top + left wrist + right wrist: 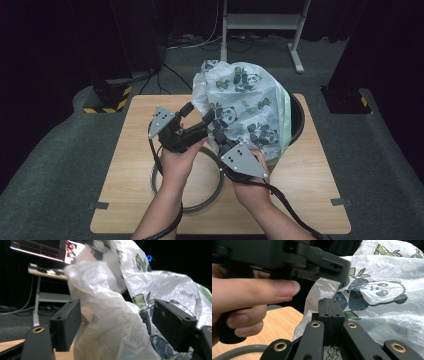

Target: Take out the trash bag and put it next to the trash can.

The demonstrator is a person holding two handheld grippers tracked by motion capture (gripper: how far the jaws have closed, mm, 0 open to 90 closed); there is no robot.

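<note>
Two grippers work at one panda-print plastic bag, which billows up out of a black bin at the far right of the wooden table. A green liner edge shows along the bag's right side at the bin rim.

I see the left gripper reaching in from the left, jaws spread wide; in the left gripper view a fold of the bag stands between the two pads without either pressing on it.

Right gripper: jaws pressed together, pinching the bag's film at its near edge. From above I read it just below the left one, at the bag's near-left side.

A grey ring lies flat on the table under the left hand, near the front edge. Left-hand fingers wrap the gripper handle close in front of the right gripper's camera.
</note>
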